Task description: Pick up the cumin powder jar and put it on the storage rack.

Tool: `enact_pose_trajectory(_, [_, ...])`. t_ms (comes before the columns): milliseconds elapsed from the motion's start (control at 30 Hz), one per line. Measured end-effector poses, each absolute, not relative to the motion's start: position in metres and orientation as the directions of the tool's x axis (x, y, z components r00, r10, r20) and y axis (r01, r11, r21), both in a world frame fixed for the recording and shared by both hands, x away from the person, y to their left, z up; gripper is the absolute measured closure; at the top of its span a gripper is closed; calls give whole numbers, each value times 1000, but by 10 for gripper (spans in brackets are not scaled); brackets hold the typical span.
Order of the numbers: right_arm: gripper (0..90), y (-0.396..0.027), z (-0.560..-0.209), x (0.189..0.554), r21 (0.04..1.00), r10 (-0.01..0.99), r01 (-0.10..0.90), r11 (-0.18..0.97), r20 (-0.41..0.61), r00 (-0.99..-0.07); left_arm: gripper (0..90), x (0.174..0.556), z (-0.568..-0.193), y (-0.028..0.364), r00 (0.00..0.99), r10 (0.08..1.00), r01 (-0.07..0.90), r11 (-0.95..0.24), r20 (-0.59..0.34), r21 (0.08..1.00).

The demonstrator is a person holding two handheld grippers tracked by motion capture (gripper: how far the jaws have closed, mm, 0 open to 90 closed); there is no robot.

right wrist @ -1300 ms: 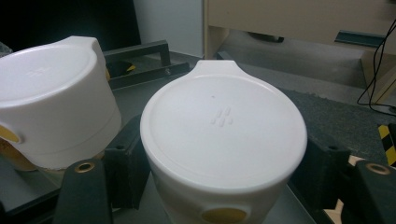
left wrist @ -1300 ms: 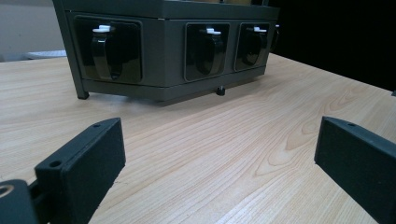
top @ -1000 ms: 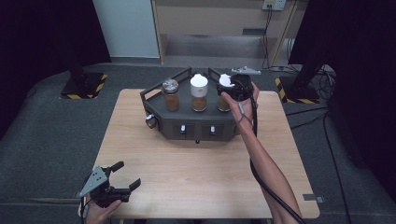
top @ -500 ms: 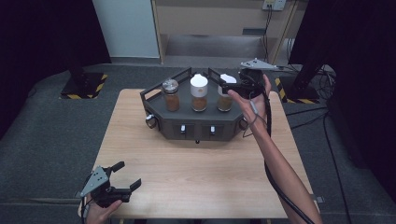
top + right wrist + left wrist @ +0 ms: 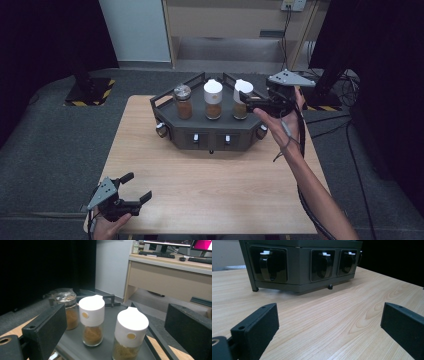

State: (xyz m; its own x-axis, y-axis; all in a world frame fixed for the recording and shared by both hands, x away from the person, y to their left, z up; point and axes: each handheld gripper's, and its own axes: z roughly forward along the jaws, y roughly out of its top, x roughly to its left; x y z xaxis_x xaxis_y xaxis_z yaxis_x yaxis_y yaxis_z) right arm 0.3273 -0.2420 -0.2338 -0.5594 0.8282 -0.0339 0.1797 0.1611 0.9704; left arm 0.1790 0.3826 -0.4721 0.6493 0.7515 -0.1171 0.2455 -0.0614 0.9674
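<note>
The right gripper (image 5: 248,100) stands with its black jaws wide and has just been opening; nothing is pinched between them. In the right gripper view the white-capped glass spice jar (image 5: 130,333) shows in the gap, clear of both pads. That jar stands upright at the right end of the dark grey angular rack (image 5: 165,102), which serves as landmark below. A second white-capped spice jar (image 5: 213,99) stands mid-rack, and a clear-lidded glass jar of brown powder (image 5: 183,101) at the rack's left end; the three are apart from one another. The rack sits at the far middle of the light wooden table (image 5: 210,190), and its front face carries black knobs with white tips (image 5: 267,263).

The left gripper (image 5: 131,189) hovers low over the table's near left corner, well apart from the rack, jaws wide with only bare wood between them.

Judgement: the step in hand looks like a release of the right-end jar. To do it well, the jaws should stay spread until both pads are clear of the white cap, and the hand should draw straight away from the rack, not across it, so the middle jar is not clipped. The jar appears to stand square; its footing cannot be fully seen
</note>
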Motion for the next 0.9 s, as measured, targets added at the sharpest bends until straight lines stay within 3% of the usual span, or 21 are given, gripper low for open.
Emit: enact_pose_trajectory(900, [17, -298, -285, 256, 981, 783, 155, 118, 4, -622, 4, 179, -473, 384, 651, 751, 244, -64, -115, 968])
